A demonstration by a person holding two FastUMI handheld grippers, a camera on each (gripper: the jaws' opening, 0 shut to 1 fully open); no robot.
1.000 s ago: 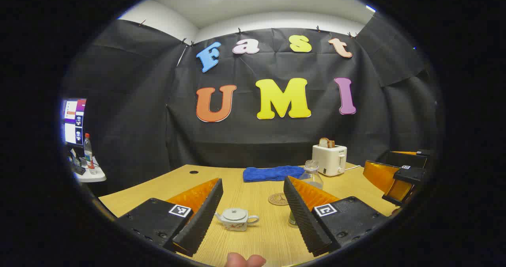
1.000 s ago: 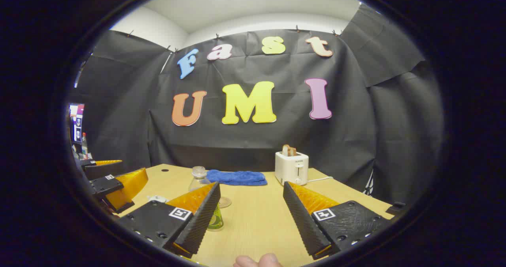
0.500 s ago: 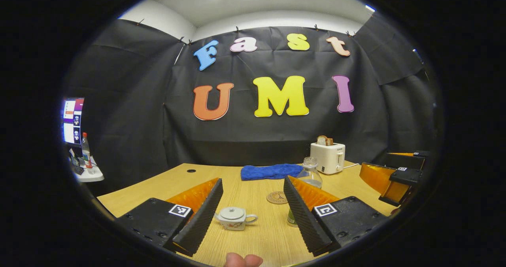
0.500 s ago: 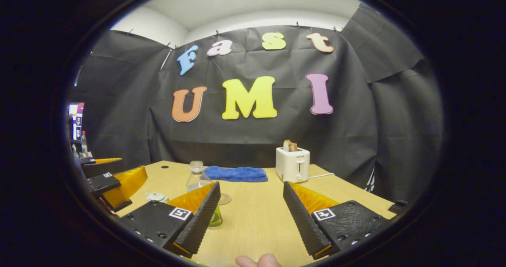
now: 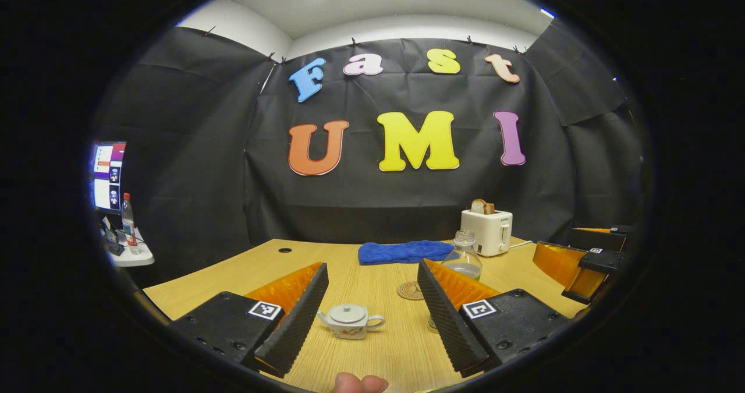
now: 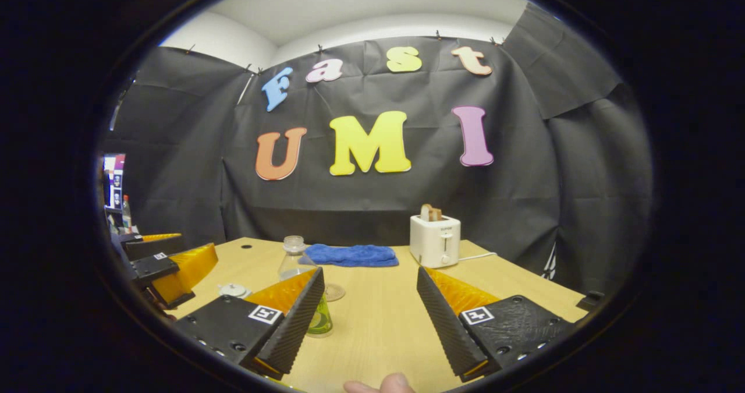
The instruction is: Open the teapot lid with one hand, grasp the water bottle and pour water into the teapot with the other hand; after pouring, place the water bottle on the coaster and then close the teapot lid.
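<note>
A small white teapot (image 5: 351, 321) with its lid (image 5: 347, 310) on stands on the wooden table (image 5: 384, 352). It sits low between the fingers of my open left gripper (image 5: 372, 273), nearer the left one. Beyond it lies a round coaster (image 5: 411, 290). The clear, uncapped water bottle (image 5: 464, 259) stands behind my right finger, partly hidden. In the right gripper view the bottle (image 6: 294, 260) rises behind the left finger of my open right gripper (image 6: 371, 276). The teapot (image 6: 234, 290) and the coaster (image 6: 333, 292) lie either side of it. Nothing is held.
A blue cloth (image 5: 401, 252) and a white toaster (image 5: 486, 232) with bread stand at the table's back. The right gripper (image 5: 576, 265) hovers at the table's right; the left gripper (image 6: 169, 268) hovers at its left. A monitor (image 5: 109, 174) and a shelf sit far left.
Both views have drifted slightly; the bottle and teapot sit a little further right in them. Both grippers stay open and hold nothing.
</note>
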